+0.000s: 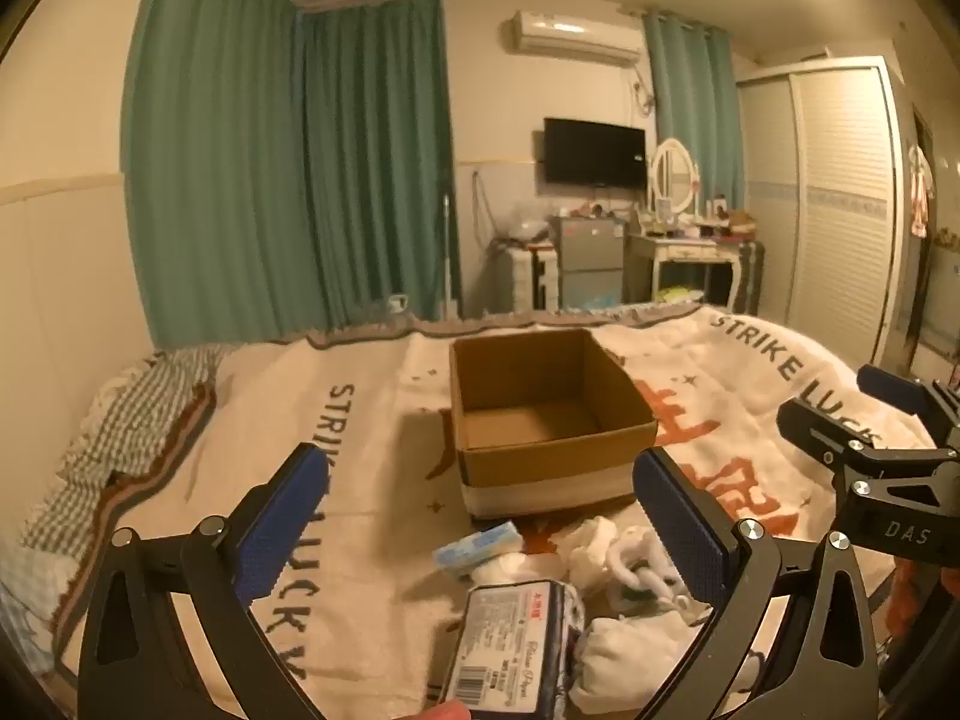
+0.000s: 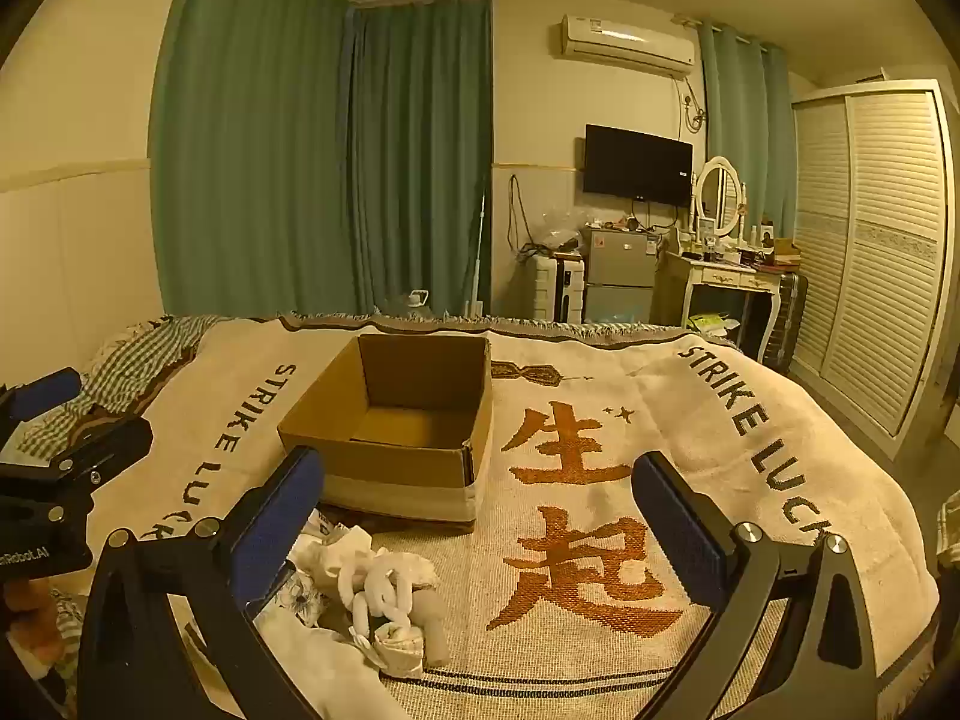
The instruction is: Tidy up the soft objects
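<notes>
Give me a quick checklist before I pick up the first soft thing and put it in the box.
1. Cardboard box empty and open: ok.
2. Left tongs open, nothing held: ok.
3. Right tongs open, nothing held: ok.
4. White soft pile in front of the box, in view: ok.
5. Tissue pack under the left tongs: ok.
6. Pile untangled: cannot tell.

tissue pack (image 1: pixel 513 654) cut off below, dresser clutter (image 2: pixel 729 249) indistinct
</notes>
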Demonstrator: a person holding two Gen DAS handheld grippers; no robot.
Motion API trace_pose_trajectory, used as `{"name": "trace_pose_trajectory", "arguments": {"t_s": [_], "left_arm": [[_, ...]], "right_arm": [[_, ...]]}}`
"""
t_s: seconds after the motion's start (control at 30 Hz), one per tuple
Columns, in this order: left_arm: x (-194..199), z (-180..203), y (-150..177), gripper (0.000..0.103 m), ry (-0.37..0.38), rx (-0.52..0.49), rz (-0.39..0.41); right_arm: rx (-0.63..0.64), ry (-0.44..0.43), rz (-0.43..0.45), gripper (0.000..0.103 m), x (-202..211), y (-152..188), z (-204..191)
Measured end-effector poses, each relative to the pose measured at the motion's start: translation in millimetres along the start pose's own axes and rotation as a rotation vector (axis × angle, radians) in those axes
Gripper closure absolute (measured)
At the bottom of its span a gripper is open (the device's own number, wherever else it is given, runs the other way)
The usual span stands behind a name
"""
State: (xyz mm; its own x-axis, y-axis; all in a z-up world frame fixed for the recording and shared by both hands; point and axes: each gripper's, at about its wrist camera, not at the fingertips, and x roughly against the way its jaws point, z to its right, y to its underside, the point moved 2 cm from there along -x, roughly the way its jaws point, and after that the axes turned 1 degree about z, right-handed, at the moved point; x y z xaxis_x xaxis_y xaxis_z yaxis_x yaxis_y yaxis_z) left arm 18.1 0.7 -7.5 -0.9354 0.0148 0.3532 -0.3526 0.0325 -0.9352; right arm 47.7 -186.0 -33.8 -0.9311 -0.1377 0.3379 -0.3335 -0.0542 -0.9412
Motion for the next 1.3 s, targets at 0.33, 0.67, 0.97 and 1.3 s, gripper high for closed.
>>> {"name": "trace_pose_trajectory", "arguments": {"t_s": [0.33, 0.67, 0.97, 1.3], "left_arm": [[-2.6, -1.6, 3.4, 0.000, -0.001, -0.005, -0.010], [-2.6, -1.4, 1.5, 0.000, -0.003, -0.008, -0.012], [-2.2, -1.9, -0.5, 0.000, -0.012, -0.013, -0.015], [-2.2, -2.5, 1.6, 0.000, -0.013, -0.012, -0.018]], "right_arm": [[0.009, 0.000, -0.012, 0.000, -2.9, 1.8, 0.5], [0.006, 0.001, -0.011, 0.000, -1.8, 1.4, -1.6], [0.002, 0.001, -0.009, 0.000, -1.6, 0.2, -0.3], [0.006, -0.001, -0.014, 0.000, -2.5, -0.4, -2.6]]}}
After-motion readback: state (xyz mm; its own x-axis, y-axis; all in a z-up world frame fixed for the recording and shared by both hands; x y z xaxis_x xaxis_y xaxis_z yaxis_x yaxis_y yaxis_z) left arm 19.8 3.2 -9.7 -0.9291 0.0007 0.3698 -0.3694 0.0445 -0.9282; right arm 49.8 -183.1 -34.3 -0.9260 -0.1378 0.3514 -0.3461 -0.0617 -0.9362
